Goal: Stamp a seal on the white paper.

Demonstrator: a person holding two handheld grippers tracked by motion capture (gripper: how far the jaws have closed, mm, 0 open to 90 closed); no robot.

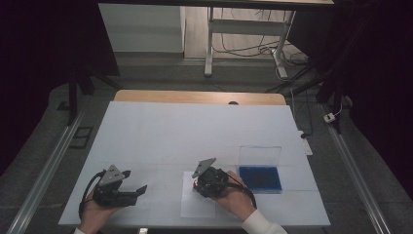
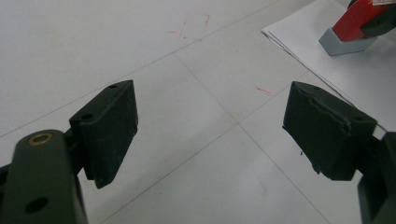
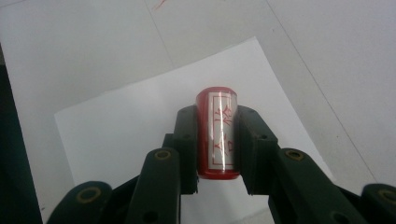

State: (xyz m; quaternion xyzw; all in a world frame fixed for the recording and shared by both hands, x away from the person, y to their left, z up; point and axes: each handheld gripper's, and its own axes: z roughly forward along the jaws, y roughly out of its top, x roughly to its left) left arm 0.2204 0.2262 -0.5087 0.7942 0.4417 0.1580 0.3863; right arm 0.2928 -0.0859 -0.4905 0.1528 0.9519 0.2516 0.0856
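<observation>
right gripper (image 3: pixel 217 144): clamped on a glossy red cylinder-shaped stamp (image 3: pixel 217 135), black pads squeezing it from both sides, so it's gripping for sure. In the high view it sits in the person's right hand (image 1: pixel 233 195) near the front edge of the table.
stamp label: there's a silvery-white strip down the side with red markings that look like characters, but honestly I can't read them.
stamp base: from the left gripper view you can see a grey block-shaped foot (image 2: pixel 343 44) under the red body, resting on the paper.
paper: a plain white sheet of paper (image 3: pixel 121 126) lies right under the stamp, flat on the table.
left gripper (image 2: pixel 210 128): jaws spread wide, nothing between them, just hanging over the bare table off to the left, well apart from the stamp.
table: white tabletop (image 1: pixel 195 126) with thin grid lines and a few faint red pen marks (image 2: pixel 194 25), nothing legible.
blue box: a flat blue tray with a clear hinged lid standing open (image 1: pixel 260 178), just right of the right hand.
</observation>
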